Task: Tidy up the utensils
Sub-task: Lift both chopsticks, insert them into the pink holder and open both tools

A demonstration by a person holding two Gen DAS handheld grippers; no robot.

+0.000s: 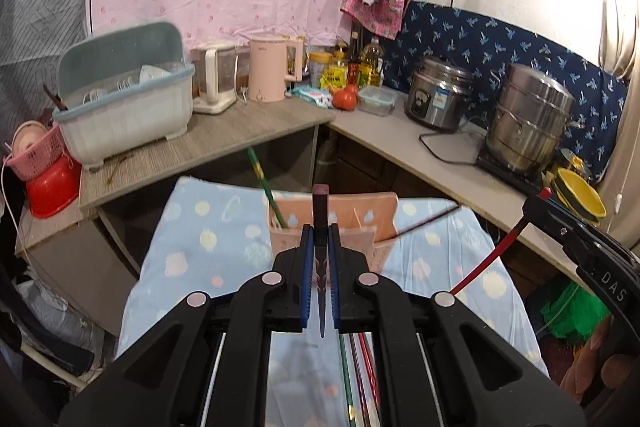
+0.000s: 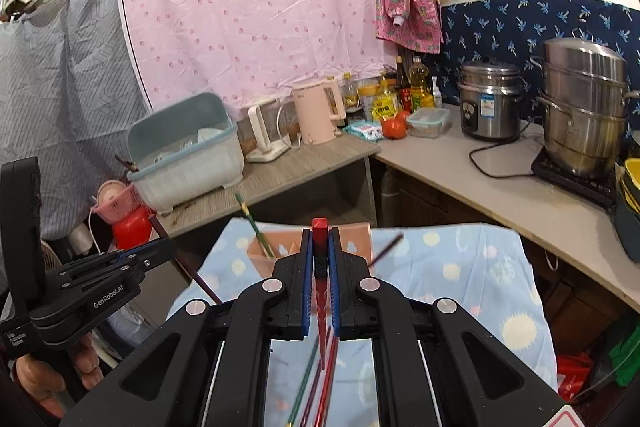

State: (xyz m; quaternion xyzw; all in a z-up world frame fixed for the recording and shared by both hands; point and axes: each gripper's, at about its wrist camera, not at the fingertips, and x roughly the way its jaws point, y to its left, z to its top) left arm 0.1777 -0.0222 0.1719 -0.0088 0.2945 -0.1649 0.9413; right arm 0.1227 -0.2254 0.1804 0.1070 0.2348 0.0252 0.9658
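Observation:
My left gripper (image 1: 321,231) is shut on a dark maroon chopstick (image 1: 321,203), held above the blue spotted cloth (image 1: 208,227). My right gripper (image 2: 320,235) is shut on a red chopstick (image 2: 320,227); that gripper shows in the left wrist view (image 1: 560,223) with the red stick slanting down. A pink utensil holder (image 1: 360,219) stands on the cloth just ahead, with a green chopstick (image 1: 266,187) leaning in it and a dark one (image 1: 428,223) at its right. Several loose chopsticks (image 2: 320,387) lie on the cloth under the grippers. The left gripper appears in the right wrist view (image 2: 132,259).
An L-shaped counter (image 1: 248,131) behind holds a blue dish rack (image 1: 128,107), pink kettle (image 1: 266,69), bottles, a tomato (image 1: 346,99), rice cooker (image 1: 438,95) and steel steamer pot (image 1: 528,119). A pink basket and red bowl (image 1: 50,183) sit at left.

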